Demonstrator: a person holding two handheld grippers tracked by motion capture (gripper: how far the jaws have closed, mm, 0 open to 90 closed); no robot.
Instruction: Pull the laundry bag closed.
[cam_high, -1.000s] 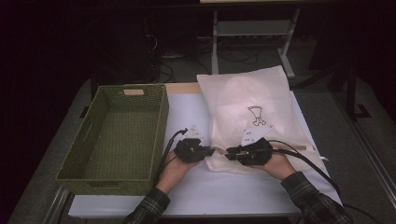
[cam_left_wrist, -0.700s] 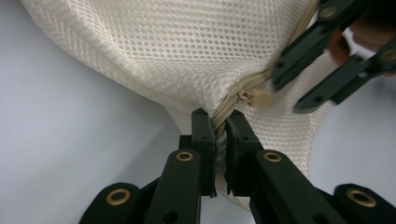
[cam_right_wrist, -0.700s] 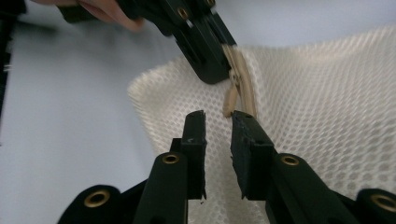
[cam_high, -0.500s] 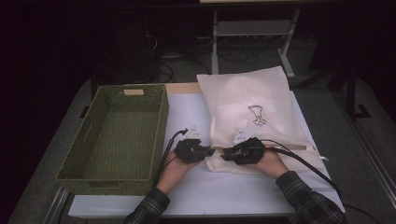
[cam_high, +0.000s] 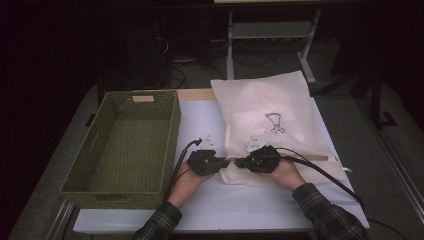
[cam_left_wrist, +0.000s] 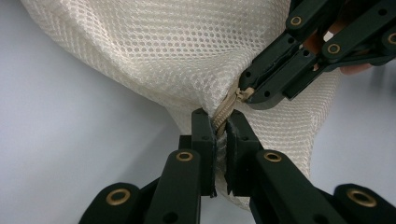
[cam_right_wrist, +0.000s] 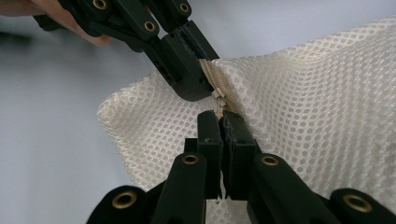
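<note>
While the left gripper (cam_left_wrist: 221, 135) clamps the zipper end of the mesh bag (cam_high: 270, 115) on the table (cam_high: 200, 120), we see the right gripper (cam_right_wrist: 220, 122), jaws just closed, pinching the zipper pull (cam_right_wrist: 218, 98); opening remains undone.

The zipper tape (cam_left_wrist: 223, 112) vanishes between the left gripper's (cam_left_wrist: 219, 122) closed jaws. The zipper pull (cam_right_wrist: 219, 99) is mostly covered past the right gripper's (cam_right_wrist: 218, 120) jaw tips. The mesh bag (cam_right_wrist: 308, 116) runs off the frame beyond both jaws.
</note>
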